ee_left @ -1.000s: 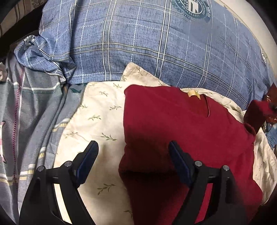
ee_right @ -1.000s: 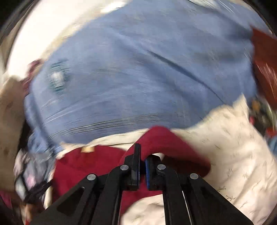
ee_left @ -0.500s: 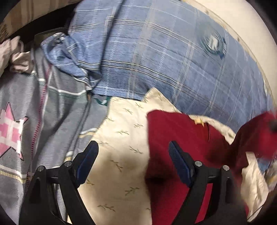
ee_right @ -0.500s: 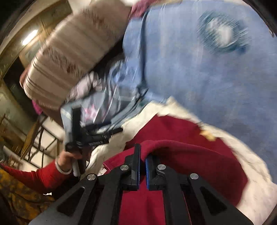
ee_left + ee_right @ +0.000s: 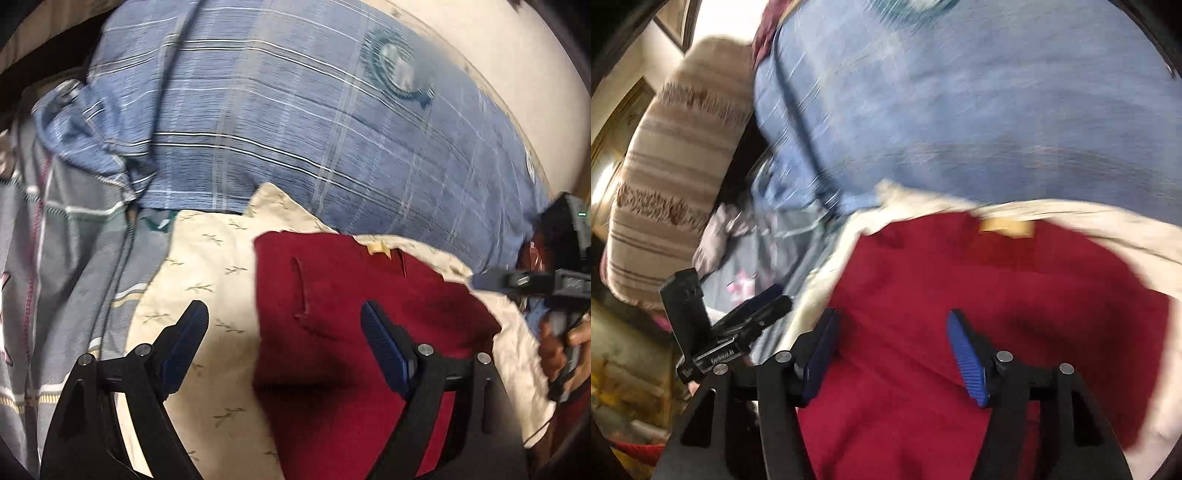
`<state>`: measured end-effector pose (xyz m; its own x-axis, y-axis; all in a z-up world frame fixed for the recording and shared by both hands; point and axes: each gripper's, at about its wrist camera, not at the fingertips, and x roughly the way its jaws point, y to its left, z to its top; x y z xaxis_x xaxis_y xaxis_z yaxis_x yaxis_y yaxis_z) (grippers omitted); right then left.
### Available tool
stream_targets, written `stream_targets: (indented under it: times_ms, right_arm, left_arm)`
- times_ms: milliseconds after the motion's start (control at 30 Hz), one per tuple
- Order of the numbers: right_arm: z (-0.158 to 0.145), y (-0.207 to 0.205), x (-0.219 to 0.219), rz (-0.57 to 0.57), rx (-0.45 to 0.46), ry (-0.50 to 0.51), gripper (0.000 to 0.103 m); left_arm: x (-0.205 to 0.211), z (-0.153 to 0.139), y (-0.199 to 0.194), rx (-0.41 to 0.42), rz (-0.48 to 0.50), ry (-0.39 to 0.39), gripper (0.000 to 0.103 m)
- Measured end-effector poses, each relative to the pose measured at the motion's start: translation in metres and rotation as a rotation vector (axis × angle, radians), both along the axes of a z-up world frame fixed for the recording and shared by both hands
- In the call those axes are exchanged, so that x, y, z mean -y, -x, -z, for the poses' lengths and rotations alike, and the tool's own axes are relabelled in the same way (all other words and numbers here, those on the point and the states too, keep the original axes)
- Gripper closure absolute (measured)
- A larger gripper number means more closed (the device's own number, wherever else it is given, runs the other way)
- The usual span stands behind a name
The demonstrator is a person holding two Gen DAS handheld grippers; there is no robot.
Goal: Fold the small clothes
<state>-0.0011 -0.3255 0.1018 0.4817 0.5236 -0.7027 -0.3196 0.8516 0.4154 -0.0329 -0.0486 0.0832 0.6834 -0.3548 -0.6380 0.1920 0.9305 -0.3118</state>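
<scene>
Two claws hang over the bed. Our left claw (image 5: pixel 284 354) stands wide with nothing between its pads, its left pad above the cream leaf-print cloth (image 5: pixel 207 266) and its right pad above the red garment (image 5: pixel 354 295). Our right claw (image 5: pixel 892 354) is opening; the red garment lies under the gap, free of the pads. That garment lies partly folded on the cream cloth, its tan label (image 5: pixel 376 248) showing at the far edge, just in front of the blue plaid pillow (image 5: pixel 295 122). A grey patterned blanket (image 5: pixel 66 258) lies to the left.
</scene>
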Motion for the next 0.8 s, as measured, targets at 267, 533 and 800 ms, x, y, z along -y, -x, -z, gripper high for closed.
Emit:
stream_targets:
  times_ms: [267, 533, 800]
  right_arm:
    - [0.011, 0.079, 0.075, 0.225, 0.158, 0.377, 0.037]
    - [0.061, 0.057, 0.064, 0.243, 0.158, 0.627, 0.073]
    - [0.078, 0.076, 0.089, 0.286, 0.079, 0.572, 0.090]
  left_arm:
    - [0.031, 0.018, -0.016, -0.050, 0.039, -0.022, 0.018]
    - [0.036, 0.035, -0.020, -0.088, 0.019, -0.034, 0.018]
    - [0.040, 0.033, -0.017, -0.077, 0.019, -0.077, 0.018]
